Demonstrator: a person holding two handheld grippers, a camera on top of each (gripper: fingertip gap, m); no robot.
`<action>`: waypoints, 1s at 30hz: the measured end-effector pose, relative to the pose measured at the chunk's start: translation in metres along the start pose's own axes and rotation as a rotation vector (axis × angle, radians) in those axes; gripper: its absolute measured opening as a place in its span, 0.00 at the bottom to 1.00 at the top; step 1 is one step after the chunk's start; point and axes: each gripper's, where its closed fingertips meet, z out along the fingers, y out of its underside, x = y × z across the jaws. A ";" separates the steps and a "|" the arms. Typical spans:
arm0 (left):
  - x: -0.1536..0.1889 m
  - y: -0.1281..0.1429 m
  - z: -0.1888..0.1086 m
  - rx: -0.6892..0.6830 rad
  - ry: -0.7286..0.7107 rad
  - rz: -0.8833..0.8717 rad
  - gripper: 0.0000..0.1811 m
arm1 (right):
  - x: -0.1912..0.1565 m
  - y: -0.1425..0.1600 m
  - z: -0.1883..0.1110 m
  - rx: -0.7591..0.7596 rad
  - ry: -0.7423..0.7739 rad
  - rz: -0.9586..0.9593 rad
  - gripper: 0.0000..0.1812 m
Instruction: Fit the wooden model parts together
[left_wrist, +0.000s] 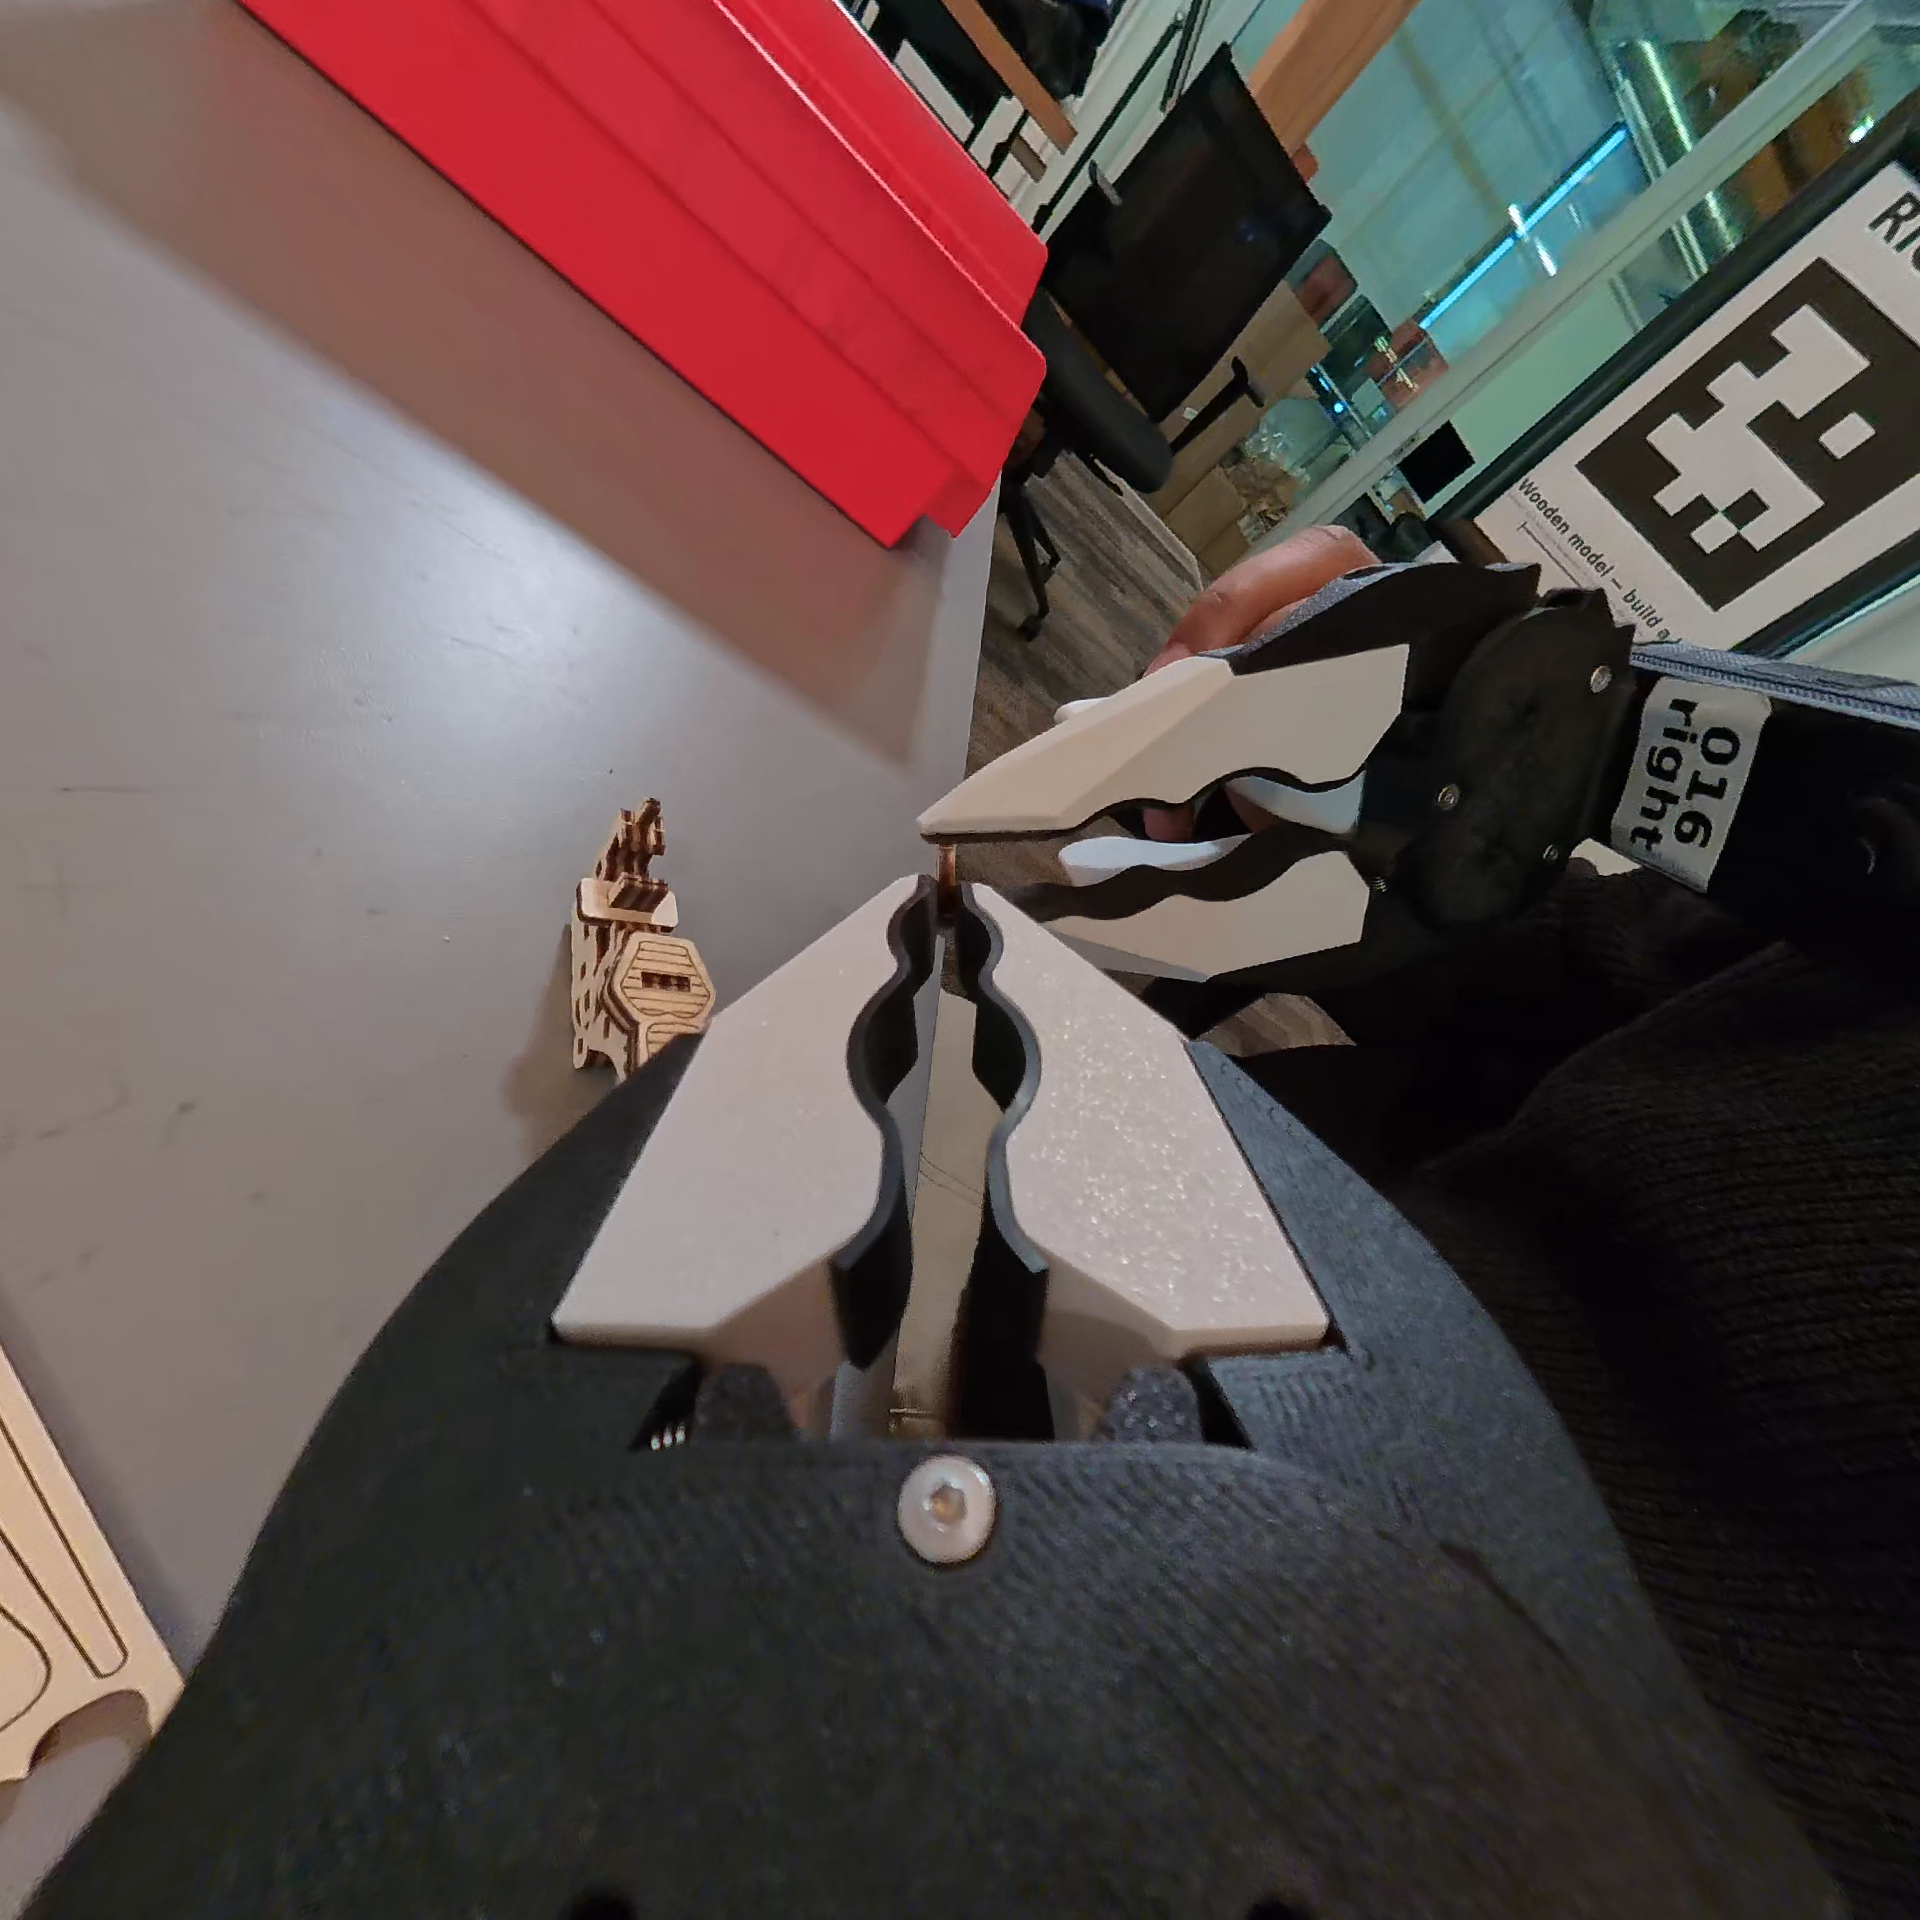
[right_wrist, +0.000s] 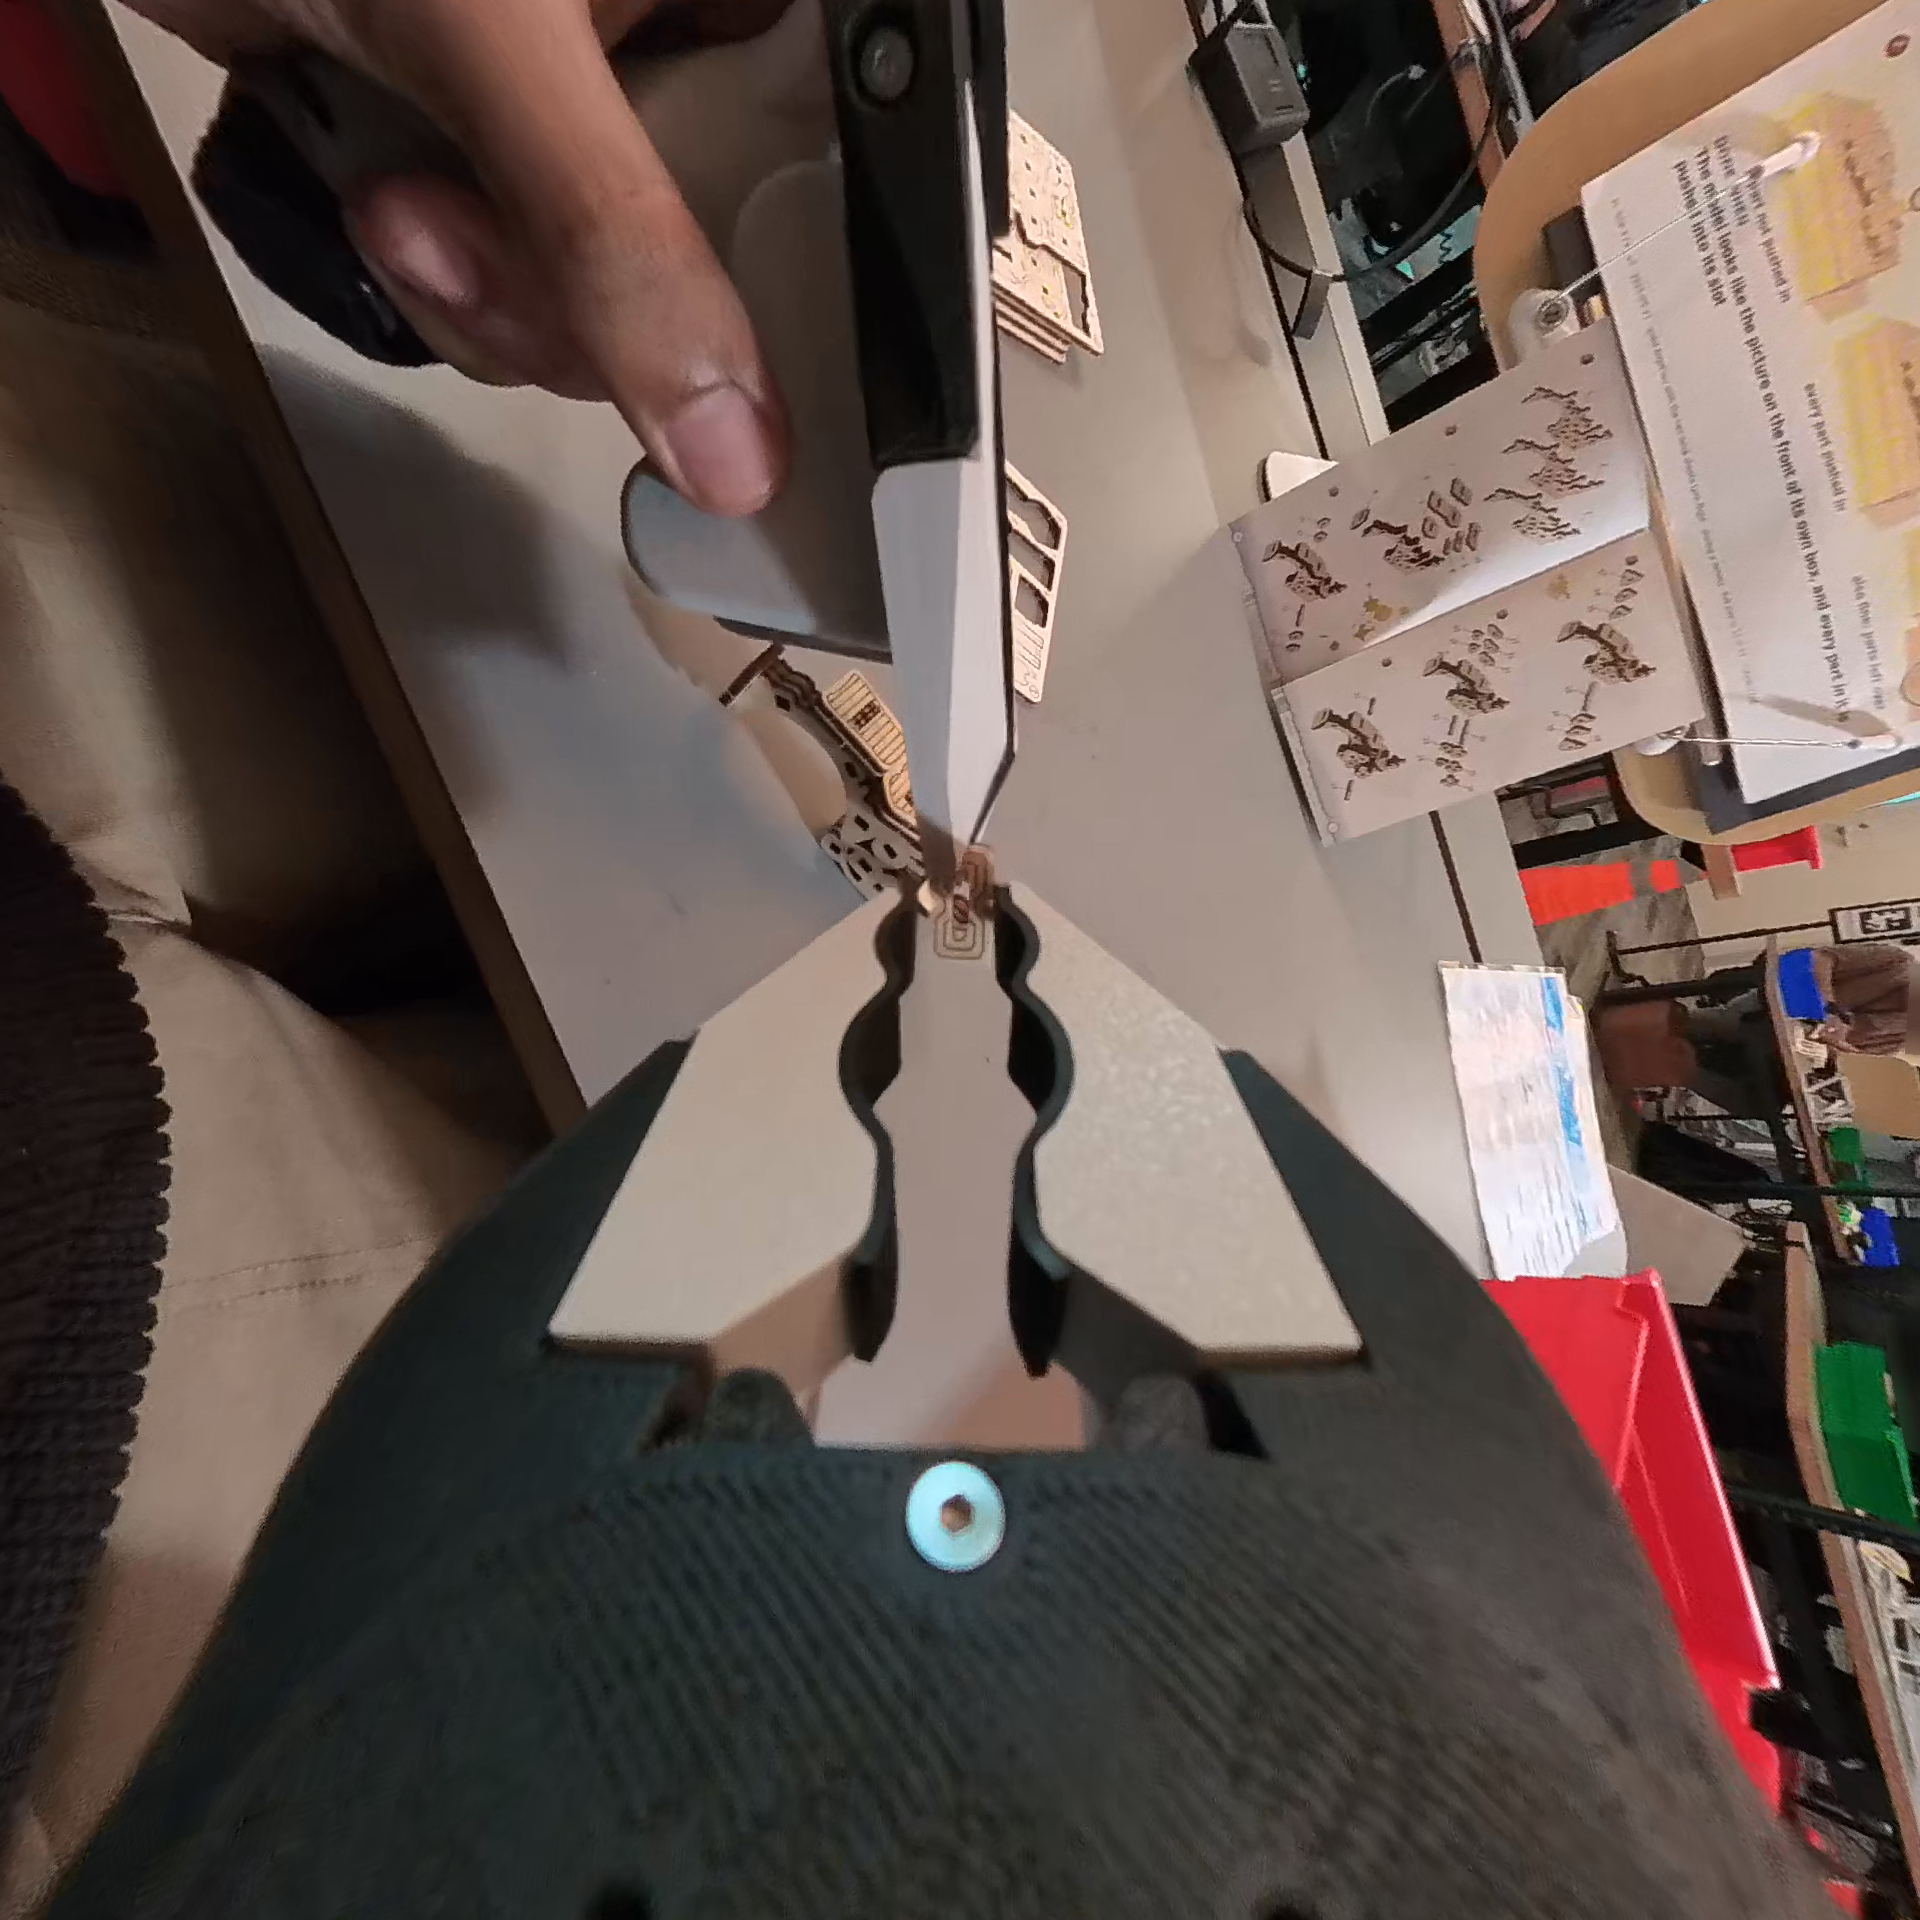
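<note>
My left gripper (left_wrist: 945, 891) is shut on a small flat wooden part (left_wrist: 948, 871), seen edge-on between its tips. My right gripper (left_wrist: 940, 831) comes in from the right and meets it tip to tip, just off the table's edge. In the right wrist view my right gripper (right_wrist: 948, 906) is shut on the small engraved wooden part (right_wrist: 956, 930). The left gripper (right_wrist: 961, 836) points down onto it from above. I cannot tell whether this is one part or two joined. The partly built wooden model (left_wrist: 639, 961) stands on the grey table (left_wrist: 312, 675), also behind the tips (right_wrist: 857, 727).
A red bin (left_wrist: 675, 208) lies at the table's far side and shows low in the right wrist view (right_wrist: 1642, 1507). Wooden part sheets (right_wrist: 1044, 249) lie on the table, one at the near left (left_wrist: 52, 1558). Instruction sheets (right_wrist: 1455, 603) stand to the right. A hand (right_wrist: 582, 260) holds the left gripper. My left and right fingertips are right by each other.
</note>
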 end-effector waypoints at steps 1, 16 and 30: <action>0.000 0.001 0.000 -0.005 -0.004 -0.001 0.00 | 0.000 0.001 0.000 -0.006 0.005 -0.009 0.06; -0.004 0.003 0.001 -0.021 -0.034 0.004 0.00 | -0.002 0.004 0.002 -0.030 0.001 -0.025 0.06; -0.047 0.018 -0.017 -0.238 -0.398 0.253 0.23 | 0.030 0.029 0.002 -0.081 0.018 0.430 0.06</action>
